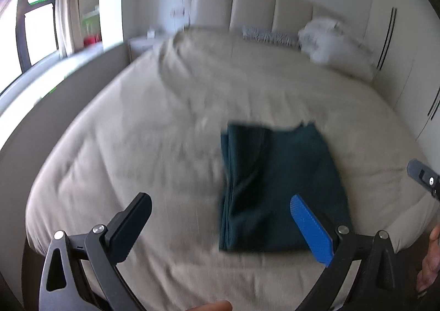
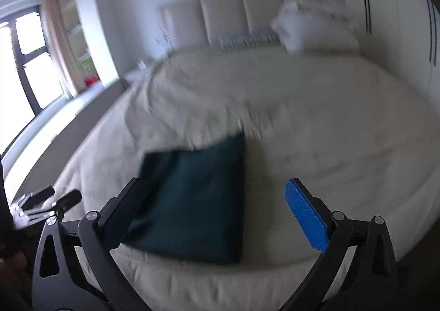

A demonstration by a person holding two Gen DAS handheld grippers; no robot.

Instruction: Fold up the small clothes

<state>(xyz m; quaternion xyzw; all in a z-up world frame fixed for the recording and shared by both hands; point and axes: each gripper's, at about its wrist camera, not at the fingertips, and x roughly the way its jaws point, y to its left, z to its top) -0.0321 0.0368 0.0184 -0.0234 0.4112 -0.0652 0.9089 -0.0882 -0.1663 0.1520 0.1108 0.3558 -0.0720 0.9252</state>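
Note:
A dark teal garment point(image 1: 277, 187) lies folded into a flat rectangle on the beige bed point(image 1: 154, 146), near its front edge. My left gripper point(image 1: 220, 201) is open and empty, held above the bed at the garment's left edge. The garment also shows in the right wrist view point(image 2: 198, 201). My right gripper point(image 2: 214, 187) is open and empty, held above the garment's right part. A tip of the right gripper point(image 1: 422, 176) shows at the right edge of the left wrist view, and the left gripper's fingers point(image 2: 55, 201) show at the lower left of the right wrist view. Both views are blurred.
The bed point(image 2: 330, 146) has a padded headboard point(image 1: 253, 6), a white pillow point(image 1: 330, 44) and a striped cushion point(image 1: 269, 35) at the far end. A window point(image 1: 35, 25) and curtain stand on the left. Wardrobe doors point(image 1: 396, 36) stand on the right.

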